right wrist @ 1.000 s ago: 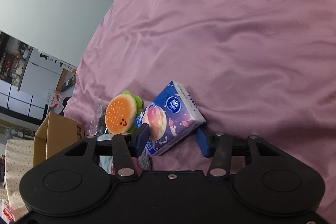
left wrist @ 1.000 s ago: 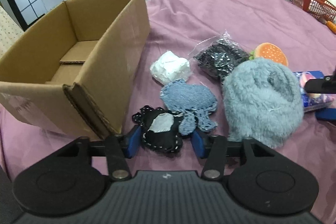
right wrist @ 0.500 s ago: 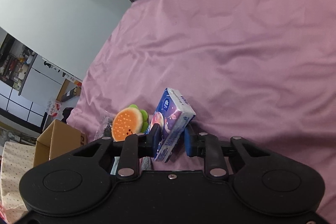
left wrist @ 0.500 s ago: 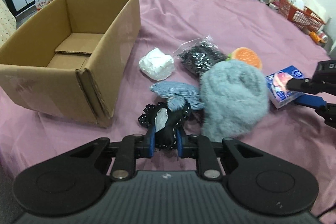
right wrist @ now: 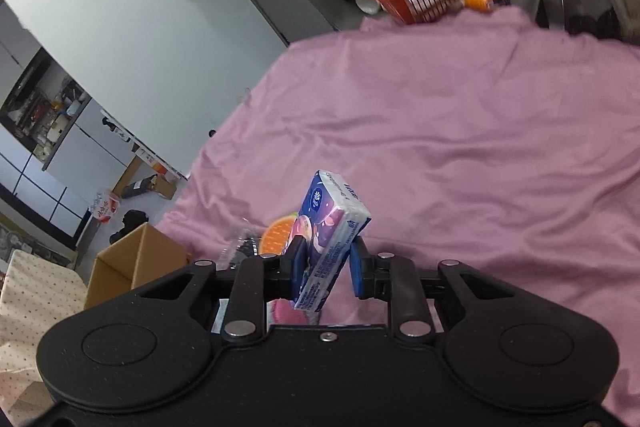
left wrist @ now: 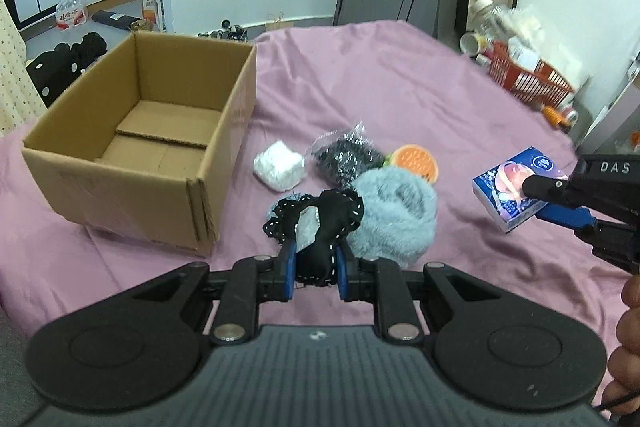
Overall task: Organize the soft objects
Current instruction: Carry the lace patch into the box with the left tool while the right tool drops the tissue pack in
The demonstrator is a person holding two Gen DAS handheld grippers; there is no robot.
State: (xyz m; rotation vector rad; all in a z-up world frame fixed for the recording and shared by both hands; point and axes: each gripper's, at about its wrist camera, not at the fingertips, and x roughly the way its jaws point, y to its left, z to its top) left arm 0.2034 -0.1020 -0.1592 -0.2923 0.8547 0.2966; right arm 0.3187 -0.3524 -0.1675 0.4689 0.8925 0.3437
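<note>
Left gripper (left wrist: 313,269), jaws pinching the black stitched toy (left wrist: 320,223) above the pink cloth (cardboard box (left wrist: 136,163) just left); right gripper (right wrist: 327,269) clamps the tissue pack (right wrist: 328,227), lifted.

Cardboard box (left wrist: 152,131) open-topped (interior bare); soft pile (left wrist: 352,179) crowds beside it.

Black pouch (left wrist: 320,223) and tissue pack (right wrist: 326,239) now lifted.

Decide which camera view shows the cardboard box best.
The left wrist view: the cardboard box sits whole, its open top and bare floor visible. The right wrist view catches only one corner behind the tool.
</note>
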